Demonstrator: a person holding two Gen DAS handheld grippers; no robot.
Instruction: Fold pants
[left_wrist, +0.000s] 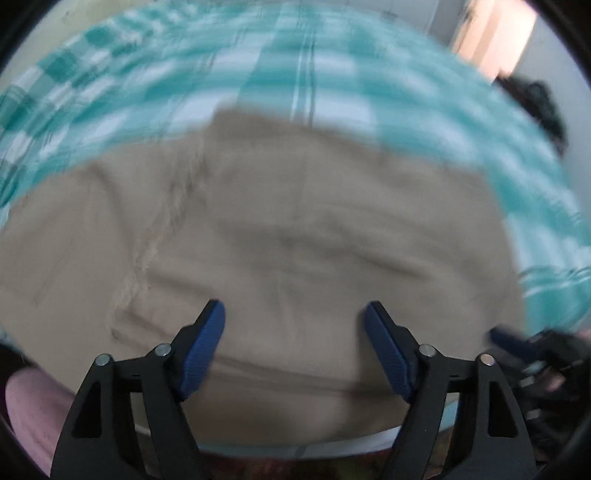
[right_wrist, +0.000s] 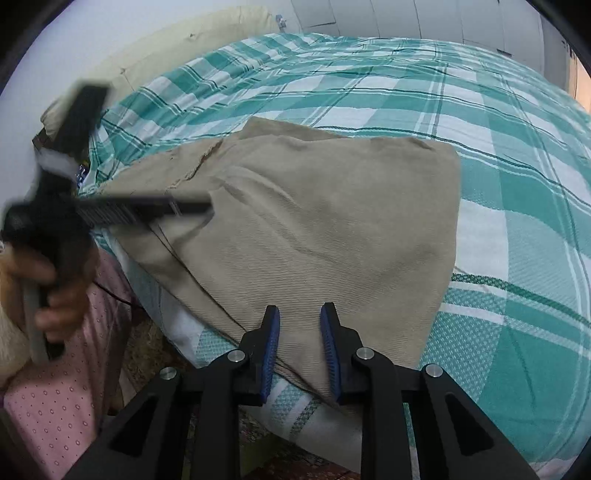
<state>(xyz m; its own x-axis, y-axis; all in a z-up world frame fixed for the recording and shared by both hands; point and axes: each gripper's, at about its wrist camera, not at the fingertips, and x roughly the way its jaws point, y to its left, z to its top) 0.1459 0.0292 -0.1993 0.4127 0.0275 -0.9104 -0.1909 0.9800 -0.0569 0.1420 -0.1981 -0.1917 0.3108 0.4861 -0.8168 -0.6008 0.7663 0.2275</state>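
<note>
Tan pants (right_wrist: 314, 236) lie folded into a rough rectangle near the front edge of the bed, with a seam and a crease towards their left side. In the right wrist view my right gripper (right_wrist: 300, 325) hovers over the pants' near corner. Its blue pads stand a narrow gap apart with nothing pinched between them. The left wrist view is blurred. There the pants (left_wrist: 258, 229) fill the middle and my left gripper (left_wrist: 295, 317) is wide open just above the cloth, holding nothing. A hand (right_wrist: 55, 295) holds the left gripper (right_wrist: 192, 208) at the pants' left edge.
A teal and white plaid sheet (right_wrist: 498, 184) covers the bed. A cream headboard (right_wrist: 177, 40) runs along the back left. The person's pink dotted clothing (right_wrist: 55, 398) is at the lower left, beside the bed's edge. A dark object (left_wrist: 532, 107) lies at the far right.
</note>
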